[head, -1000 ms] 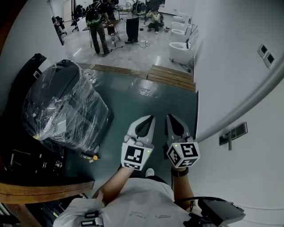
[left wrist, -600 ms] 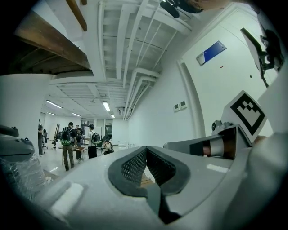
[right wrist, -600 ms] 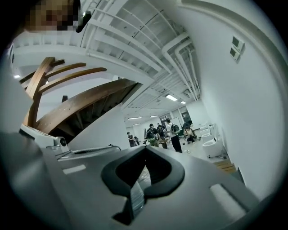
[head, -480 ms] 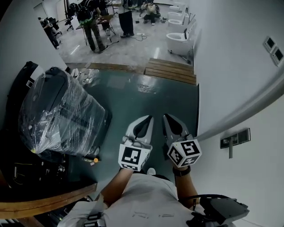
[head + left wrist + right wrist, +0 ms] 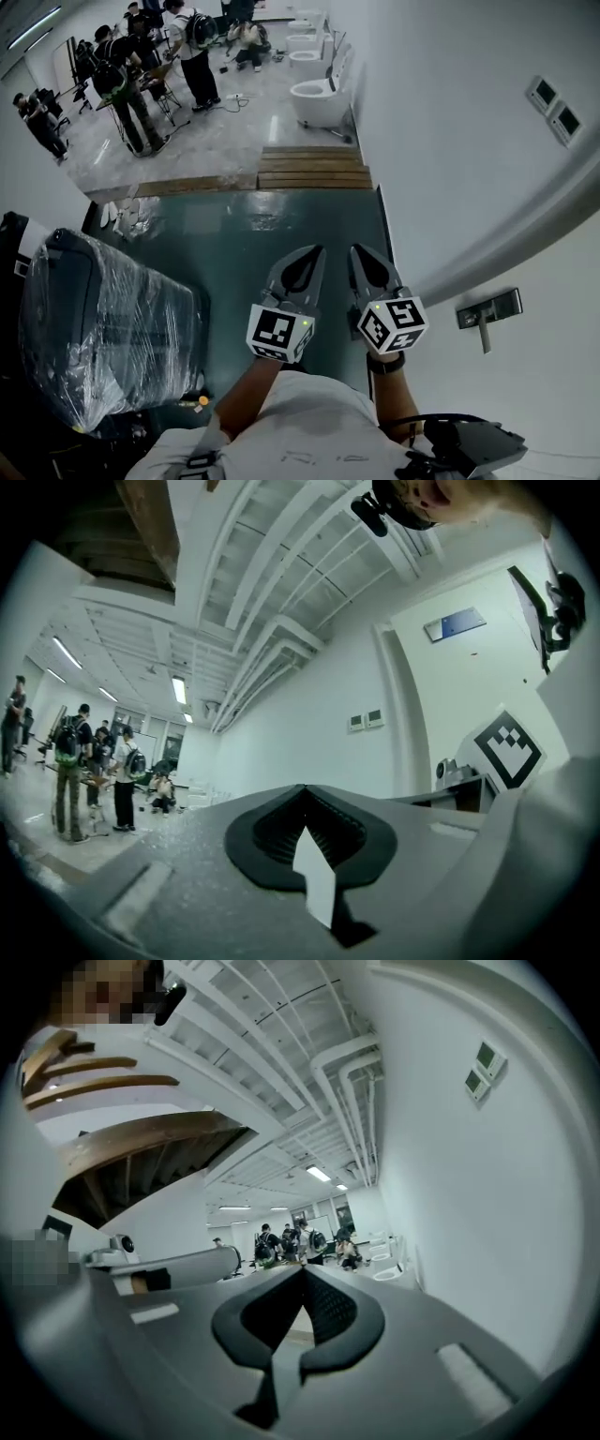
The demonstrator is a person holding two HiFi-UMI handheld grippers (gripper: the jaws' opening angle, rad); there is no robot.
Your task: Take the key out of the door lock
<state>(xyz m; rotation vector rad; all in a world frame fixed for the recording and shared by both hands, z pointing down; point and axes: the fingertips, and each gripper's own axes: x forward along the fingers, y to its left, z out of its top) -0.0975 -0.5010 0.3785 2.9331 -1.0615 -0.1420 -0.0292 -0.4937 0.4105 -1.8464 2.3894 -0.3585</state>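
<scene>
L gripper [image 5: 315, 251] & R gripper [image 5: 358, 251] side by side, level, both jaws together, empty.

The plastic-wrapped bulk [image 5: 103, 328] at near left runs off the left edge of the head view, and glare on the wrap hides what is inside. On the right wall, the metal handle plate [image 5: 487, 311] is too small to tell whether a key sits in it. The hands holding the left claw [image 5: 316, 251] and right claw [image 5: 357, 251] are hidden behind their marker cubes. The dark device [image 5: 464, 448] at near right is cut by the bottom edge. The far people [image 5: 141, 75] are too small for detail.
</scene>
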